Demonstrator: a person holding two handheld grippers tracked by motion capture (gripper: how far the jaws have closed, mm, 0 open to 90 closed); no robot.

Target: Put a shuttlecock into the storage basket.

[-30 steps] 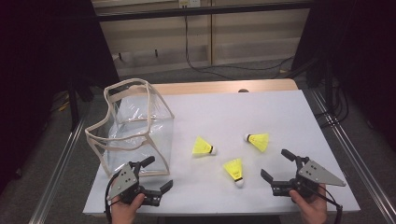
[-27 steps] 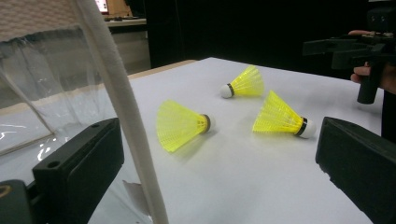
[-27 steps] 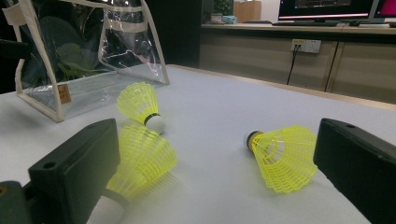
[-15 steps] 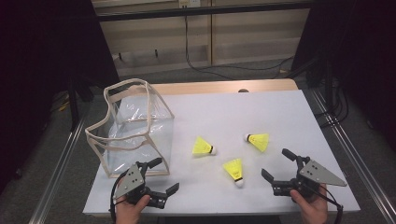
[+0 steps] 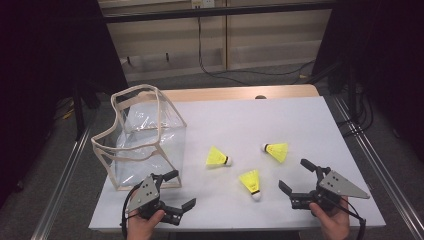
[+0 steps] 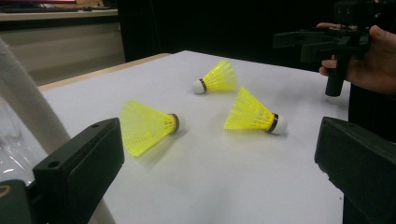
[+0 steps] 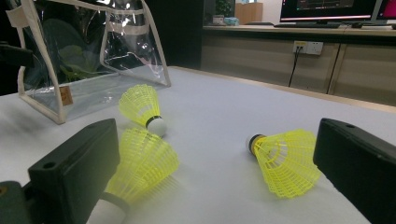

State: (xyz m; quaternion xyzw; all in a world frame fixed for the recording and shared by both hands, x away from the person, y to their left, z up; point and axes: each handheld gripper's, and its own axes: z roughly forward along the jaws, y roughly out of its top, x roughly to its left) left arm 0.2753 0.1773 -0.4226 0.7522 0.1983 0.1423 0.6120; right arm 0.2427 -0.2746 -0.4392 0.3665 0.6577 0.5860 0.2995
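Three yellow birdies lie flat on the table

Since a moment ago, our left gripper (image 5: 176, 192) has slid back toward the near edge of the white table (image 5: 280, 120), away from the clear bag (image 5: 142, 142). Our right gripper (image 5: 296, 176) has hardly moved. Both stand wide apart and hold nothing.

We see three yellow birdies lying on their sides between our two grippers. The left birdie (image 5: 217, 157) has its white tip pointing right and its wide end pointing left. The right birdie (image 5: 276, 151) has its tip pointing left and its wide end pointing right. The near birdie (image 5: 251, 182) has its tip pointing toward us and its wide end pointing away. None of them touch. The bag stands open at the left of the table, well apart from the birdies.
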